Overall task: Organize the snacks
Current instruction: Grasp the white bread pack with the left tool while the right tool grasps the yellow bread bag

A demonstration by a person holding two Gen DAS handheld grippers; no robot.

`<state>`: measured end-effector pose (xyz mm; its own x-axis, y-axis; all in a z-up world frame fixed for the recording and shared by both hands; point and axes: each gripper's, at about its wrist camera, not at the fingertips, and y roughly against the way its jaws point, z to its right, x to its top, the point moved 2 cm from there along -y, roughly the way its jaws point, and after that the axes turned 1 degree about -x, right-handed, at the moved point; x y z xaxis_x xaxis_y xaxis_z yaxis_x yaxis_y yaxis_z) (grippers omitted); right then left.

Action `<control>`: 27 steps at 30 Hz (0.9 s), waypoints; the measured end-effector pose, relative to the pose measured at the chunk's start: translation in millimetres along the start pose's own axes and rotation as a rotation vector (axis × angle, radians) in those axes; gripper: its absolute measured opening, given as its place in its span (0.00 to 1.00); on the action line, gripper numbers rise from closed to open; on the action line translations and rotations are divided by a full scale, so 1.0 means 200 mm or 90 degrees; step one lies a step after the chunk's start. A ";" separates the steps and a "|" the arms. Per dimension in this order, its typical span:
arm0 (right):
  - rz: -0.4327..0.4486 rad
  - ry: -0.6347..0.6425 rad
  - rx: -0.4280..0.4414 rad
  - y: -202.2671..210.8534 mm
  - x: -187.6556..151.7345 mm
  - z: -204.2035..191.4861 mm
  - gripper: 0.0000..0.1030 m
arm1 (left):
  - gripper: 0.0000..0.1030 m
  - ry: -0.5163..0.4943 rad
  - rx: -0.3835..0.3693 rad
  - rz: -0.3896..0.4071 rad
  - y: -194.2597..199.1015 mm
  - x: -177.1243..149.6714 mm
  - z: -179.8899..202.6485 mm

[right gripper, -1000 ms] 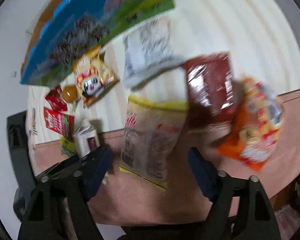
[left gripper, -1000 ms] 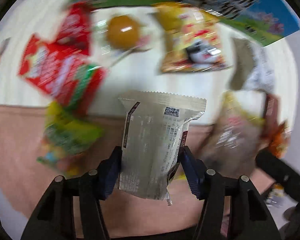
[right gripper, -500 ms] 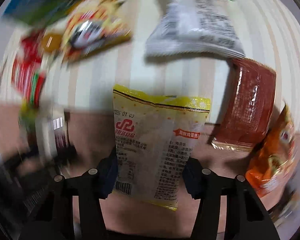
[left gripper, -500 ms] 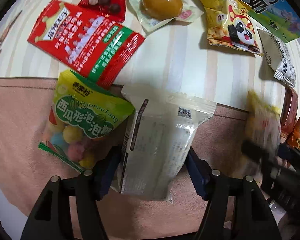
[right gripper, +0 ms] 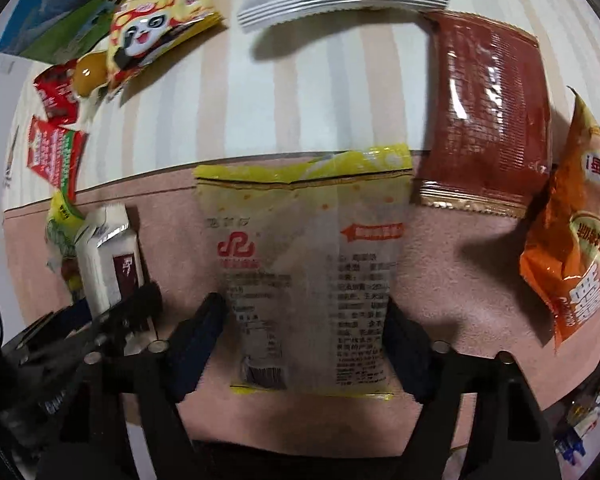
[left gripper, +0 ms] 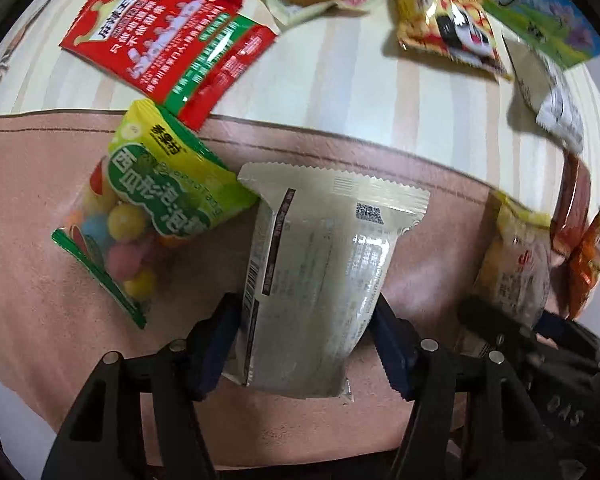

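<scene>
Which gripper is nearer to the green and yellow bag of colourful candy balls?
Left. The left gripper, closed on a pale packet, sits right beside the candy bag. The right gripper is farther off, beyond the left one.

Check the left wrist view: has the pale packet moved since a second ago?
Yes. The pale packet, between the left tool's pads, topped out over the striped surface earlier; now it lies wholly over the pink cloth.

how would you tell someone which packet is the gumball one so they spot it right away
Look at the pink cloth in front of the striped tabletop. Near its far edge, just left of the pale packet in the left gripper, lies the gumball bag. Only it has a yellow-green top and a clear window showing coloured balls.
</scene>
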<state>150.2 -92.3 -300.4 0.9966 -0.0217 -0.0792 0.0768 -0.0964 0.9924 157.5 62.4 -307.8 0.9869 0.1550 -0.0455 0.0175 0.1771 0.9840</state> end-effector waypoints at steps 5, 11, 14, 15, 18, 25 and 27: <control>0.026 -0.009 0.012 0.07 -0.05 0.09 0.50 | 0.59 0.002 -0.003 0.005 0.03 -0.02 0.03; 0.043 -0.005 0.048 0.24 -0.12 0.18 0.47 | 0.59 0.000 -0.030 0.038 0.19 -0.02 0.07; 0.059 -0.004 0.076 0.36 -0.14 0.21 0.47 | 0.52 0.000 -0.054 0.059 0.31 -0.01 0.08; 0.067 0.001 0.084 0.40 -0.15 0.21 0.47 | 0.52 -0.002 -0.062 0.066 0.35 -0.01 0.09; 0.098 0.016 0.103 0.58 -0.11 0.21 0.47 | 0.52 -0.015 -0.068 0.086 0.42 0.03 0.09; 0.105 0.016 0.099 0.67 -0.01 0.28 0.47 | 0.53 -0.068 -0.074 -0.054 0.10 0.14 0.15; 0.091 0.007 0.093 0.59 0.03 0.22 0.47 | 0.53 -0.060 -0.075 -0.081 0.01 0.15 0.13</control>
<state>164.4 -148.4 -188.0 0.9973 -0.0355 0.0637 -0.0703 -0.2361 0.9692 191.8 42.6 -303.7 0.9886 0.0334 -0.1467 0.1298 0.3033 0.9440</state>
